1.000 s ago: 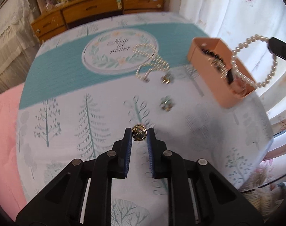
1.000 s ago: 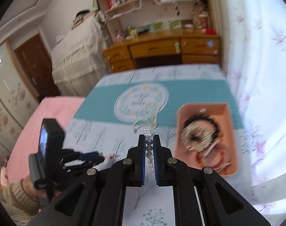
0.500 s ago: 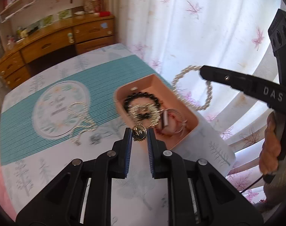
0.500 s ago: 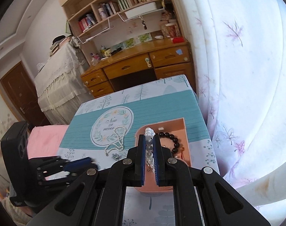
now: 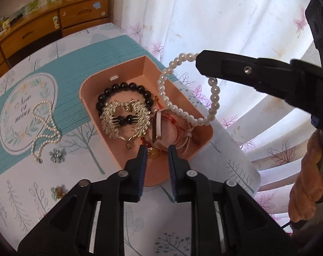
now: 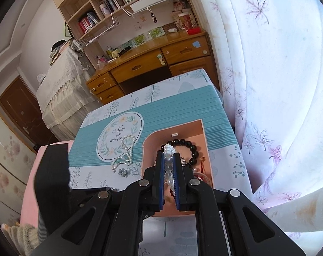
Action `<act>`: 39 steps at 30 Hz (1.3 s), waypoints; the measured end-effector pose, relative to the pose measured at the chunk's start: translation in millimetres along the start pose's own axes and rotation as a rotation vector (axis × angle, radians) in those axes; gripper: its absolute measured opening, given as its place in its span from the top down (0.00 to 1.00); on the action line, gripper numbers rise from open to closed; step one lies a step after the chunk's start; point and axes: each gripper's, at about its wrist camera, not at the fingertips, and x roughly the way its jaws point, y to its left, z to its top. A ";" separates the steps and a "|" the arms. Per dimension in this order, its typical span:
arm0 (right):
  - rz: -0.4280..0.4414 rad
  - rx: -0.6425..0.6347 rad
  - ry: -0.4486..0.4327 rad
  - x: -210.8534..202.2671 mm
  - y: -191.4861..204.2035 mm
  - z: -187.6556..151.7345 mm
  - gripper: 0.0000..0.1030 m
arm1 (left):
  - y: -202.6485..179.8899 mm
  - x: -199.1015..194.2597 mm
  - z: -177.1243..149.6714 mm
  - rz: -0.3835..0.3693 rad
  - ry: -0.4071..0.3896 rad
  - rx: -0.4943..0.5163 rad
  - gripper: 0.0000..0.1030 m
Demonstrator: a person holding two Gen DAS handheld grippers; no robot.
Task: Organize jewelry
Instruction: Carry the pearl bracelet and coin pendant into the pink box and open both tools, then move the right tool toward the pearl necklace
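Observation:
A pink tray (image 5: 87,89) on the patterned tablecloth holds a black bead bracelet (image 5: 123,86), a gold spiky ornament (image 5: 125,117) and several other pieces. My left gripper (image 5: 156,149) hangs over the tray's near end with its jaws opening. A small gold brooch (image 5: 154,154) lies in the tray just past the tips, free of the pads. My right gripper (image 6: 167,155) is shut on a white pearl bracelet (image 5: 167,98), whose loop dangles above the tray's right side. In the right wrist view the tray (image 6: 147,143) lies straight below the beads (image 6: 168,166).
A long pearl necklace (image 5: 44,132) and two small flower pieces (image 5: 58,154) (image 5: 58,192) lie on the cloth left of the tray. White curtains (image 5: 204,21) hang close on the right, past the table edge. A wooden desk (image 6: 161,64) stands behind.
Both grippers have swung from over the open cloth to above the pink tray. The left jaws have parted and the gold brooch has left the pads. The right still holds the pearls.

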 end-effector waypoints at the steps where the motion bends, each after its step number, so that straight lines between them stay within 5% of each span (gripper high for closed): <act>1: 0.002 -0.001 0.003 3.2 0.6 0.5 0.93 | 3.3 -1.0 -2.0 0.005 0.007 -0.013 0.70; 3: 0.008 0.002 0.010 10.6 2.0 2.5 0.93 | 10.9 -7.4 -6.8 0.017 -0.006 -0.044 0.60; 15: 0.051 0.013 0.061 80.7 19.6 37.6 0.93 | 63.3 -70.8 -66.8 0.168 -0.076 -0.174 0.60; 22: -0.210 -0.077 0.123 133.2 24.2 41.3 0.91 | 108.5 -93.8 -89.9 0.214 -0.103 -0.303 0.60; 27: -0.189 -0.084 0.076 123.5 29.5 36.3 0.65 | 138.4 -104.5 -100.0 0.244 -0.117 -0.372 0.60; 39: -0.080 -0.190 0.091 98.2 102.0 1.8 0.65 | 172.4 -112.9 -121.7 0.303 -0.105 -0.450 0.60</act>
